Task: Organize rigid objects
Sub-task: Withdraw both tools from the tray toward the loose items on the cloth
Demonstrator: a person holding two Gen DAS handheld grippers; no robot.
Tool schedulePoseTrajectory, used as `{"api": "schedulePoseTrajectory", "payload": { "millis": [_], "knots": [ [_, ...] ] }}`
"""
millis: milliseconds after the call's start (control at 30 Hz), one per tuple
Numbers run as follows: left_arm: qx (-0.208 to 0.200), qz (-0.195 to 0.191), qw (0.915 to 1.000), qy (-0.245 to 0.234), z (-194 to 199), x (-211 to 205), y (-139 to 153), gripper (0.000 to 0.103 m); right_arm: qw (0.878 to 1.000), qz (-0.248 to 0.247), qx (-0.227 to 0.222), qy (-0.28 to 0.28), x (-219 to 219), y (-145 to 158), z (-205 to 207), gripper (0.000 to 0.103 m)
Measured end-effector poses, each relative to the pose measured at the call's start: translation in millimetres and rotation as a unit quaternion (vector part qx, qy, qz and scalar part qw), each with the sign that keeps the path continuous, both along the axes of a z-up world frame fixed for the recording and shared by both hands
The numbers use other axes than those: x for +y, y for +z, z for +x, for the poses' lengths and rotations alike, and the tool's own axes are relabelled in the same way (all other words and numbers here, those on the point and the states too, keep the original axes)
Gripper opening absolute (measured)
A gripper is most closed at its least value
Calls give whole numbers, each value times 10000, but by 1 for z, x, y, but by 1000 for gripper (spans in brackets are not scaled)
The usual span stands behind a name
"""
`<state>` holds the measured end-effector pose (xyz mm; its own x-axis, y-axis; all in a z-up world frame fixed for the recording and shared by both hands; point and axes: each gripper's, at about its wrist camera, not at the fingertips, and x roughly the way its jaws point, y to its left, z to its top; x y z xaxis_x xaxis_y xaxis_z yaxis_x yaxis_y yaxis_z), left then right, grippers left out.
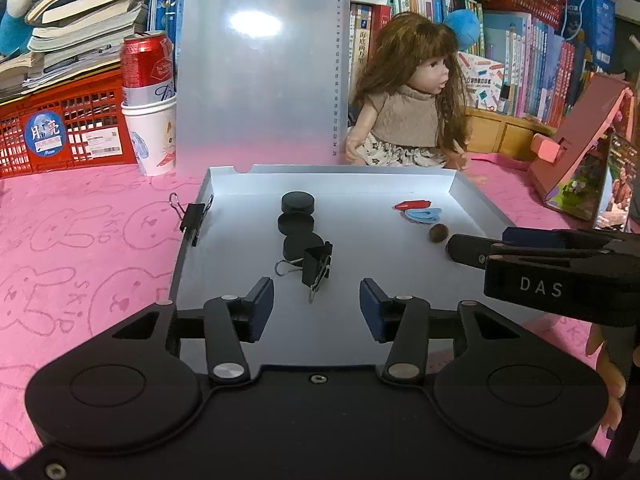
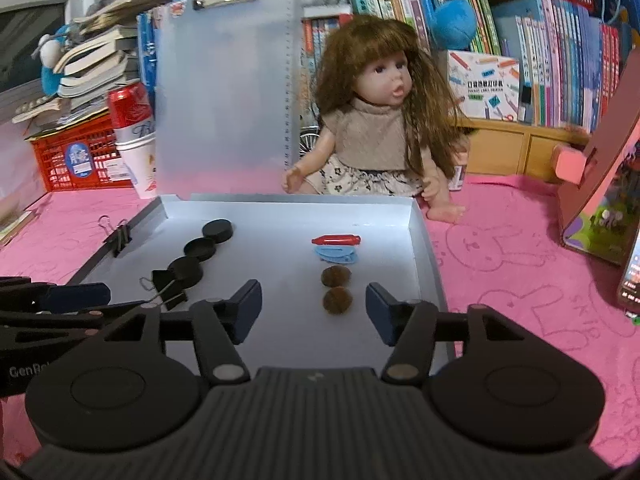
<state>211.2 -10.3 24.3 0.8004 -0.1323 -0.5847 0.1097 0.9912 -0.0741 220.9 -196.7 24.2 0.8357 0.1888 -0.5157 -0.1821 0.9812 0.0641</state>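
Two empty grippers, left gripper (image 1: 316, 309) and right gripper (image 2: 313, 309), parted over pink cloth (image 1: 80, 240); bookshelves (image 1: 520, 60) behind.

Matt black plastic caps (image 1: 297, 203), smooth pale tray (image 1: 472, 200), pink cloth (image 1: 80, 240)

"DAS" stood in pale letters on side of right gripper (image 1: 472, 254), right edge of left wrist view. "GenRo…" was cut off on left gripper (image 2: 80, 298) body, lower left of right wrist view. Blue round sticker (image 1: 43, 133) on red crate (image 1: 80, 120), left side, read "月亮" with small "Moon" under it. Pink cloth (image 1: 80, 240) had "SKIP" by bunny outlines. Book spines, can lettering: too blurry to read.
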Motion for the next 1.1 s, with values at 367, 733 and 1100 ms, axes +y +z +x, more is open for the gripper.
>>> {"api": "schedulePoseTrajectory", "payload": {
  "millis": [367, 733, 1100],
  "knots": [
    [-68, -159, 9998, -132, -34, 9, 6, 50, 9996, -124, -185, 181, 4, 13, -34, 81],
    [-56, -158, 9998, -141, -69, 17, 4, 51, 9987, -173, -253, 407, 8, 18, -69, 84],
    [25, -32, 9999, -152, -103, 24, -3, 53, 9982, -207, -228, 510, 3, 9, -103, 87]
  ]
}}
